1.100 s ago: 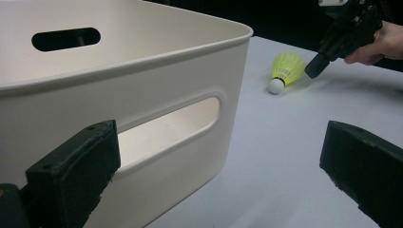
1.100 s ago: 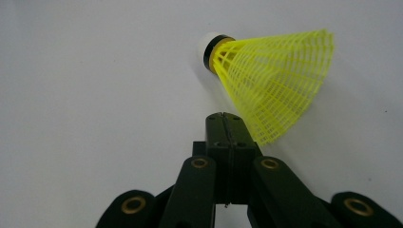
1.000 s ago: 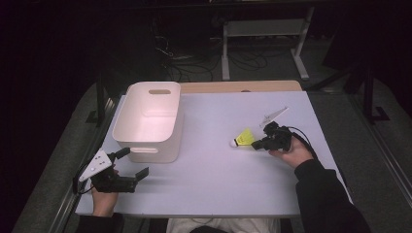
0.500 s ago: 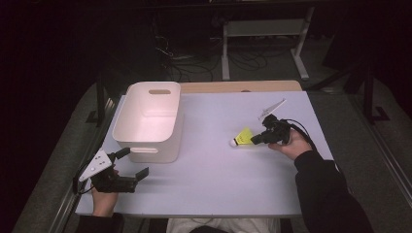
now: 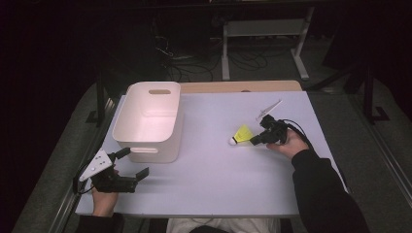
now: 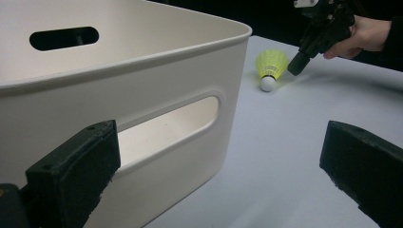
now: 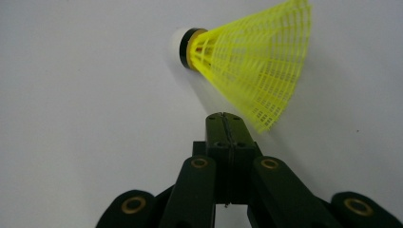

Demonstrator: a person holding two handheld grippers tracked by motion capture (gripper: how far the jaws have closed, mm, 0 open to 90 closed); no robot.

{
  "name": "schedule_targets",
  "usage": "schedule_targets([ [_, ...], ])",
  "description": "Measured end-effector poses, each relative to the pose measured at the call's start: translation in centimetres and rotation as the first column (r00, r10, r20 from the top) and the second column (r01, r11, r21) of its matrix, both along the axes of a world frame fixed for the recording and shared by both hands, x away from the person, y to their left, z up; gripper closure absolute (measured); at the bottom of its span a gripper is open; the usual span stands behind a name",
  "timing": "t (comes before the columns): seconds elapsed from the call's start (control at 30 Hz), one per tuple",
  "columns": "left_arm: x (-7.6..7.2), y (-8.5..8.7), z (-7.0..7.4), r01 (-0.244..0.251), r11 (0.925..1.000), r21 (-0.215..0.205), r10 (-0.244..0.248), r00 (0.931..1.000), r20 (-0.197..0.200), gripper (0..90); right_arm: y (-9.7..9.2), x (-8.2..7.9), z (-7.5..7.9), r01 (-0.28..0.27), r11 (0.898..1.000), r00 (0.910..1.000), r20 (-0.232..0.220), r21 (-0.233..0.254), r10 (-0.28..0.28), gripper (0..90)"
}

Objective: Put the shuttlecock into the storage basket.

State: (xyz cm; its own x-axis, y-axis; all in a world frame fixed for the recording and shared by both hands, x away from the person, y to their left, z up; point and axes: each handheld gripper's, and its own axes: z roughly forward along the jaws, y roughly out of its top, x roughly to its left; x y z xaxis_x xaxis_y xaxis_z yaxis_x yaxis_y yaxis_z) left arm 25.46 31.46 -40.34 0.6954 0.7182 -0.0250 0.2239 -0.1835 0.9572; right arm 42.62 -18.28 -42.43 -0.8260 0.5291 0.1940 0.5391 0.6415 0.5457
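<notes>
Yellow shuttlecock (image 5: 241, 134) lies on its side on the white desk (image 5: 218, 184), right of centre, white cork tip pointing toward the bin (image 5: 149, 121). Right tool (image 5: 256, 140): jaws pressed together with nothing between them, tips at the rim of the shuttlecock's skirt; contact cannot be told. Left tool (image 5: 132, 165): jaws spread wide, empty, low over the desk just beside the bin's near wall with its handle slot.
</notes>
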Motion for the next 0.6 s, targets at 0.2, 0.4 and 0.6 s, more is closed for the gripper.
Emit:
schedule_targets([
  [0.2,0.0,0.0,0.0,0.000,1.0000,-0.001,0.000,1.0000,0.000,0.0,0.3,0.9,0.1,0.019,1.000,0.9998,0.010,-0.013,-0.019,88.5],
  [0.4,0.0,0.0,0.0,0.001,1.0000,-0.001,-0.001,1.0000,0.000,0.0,0.6,1.6,0.4,0.035,0.999,0.9992,0.020,-0.004,-0.035,88.5],
  [0.6,0.0,0.0,0.0,0.003,1.0000,-0.001,-0.003,1.0000,-0.002,0.0,1.2,2.6,0.2,0.050,0.999,0.9987,0.013,-0.010,-0.050,88.5],
])
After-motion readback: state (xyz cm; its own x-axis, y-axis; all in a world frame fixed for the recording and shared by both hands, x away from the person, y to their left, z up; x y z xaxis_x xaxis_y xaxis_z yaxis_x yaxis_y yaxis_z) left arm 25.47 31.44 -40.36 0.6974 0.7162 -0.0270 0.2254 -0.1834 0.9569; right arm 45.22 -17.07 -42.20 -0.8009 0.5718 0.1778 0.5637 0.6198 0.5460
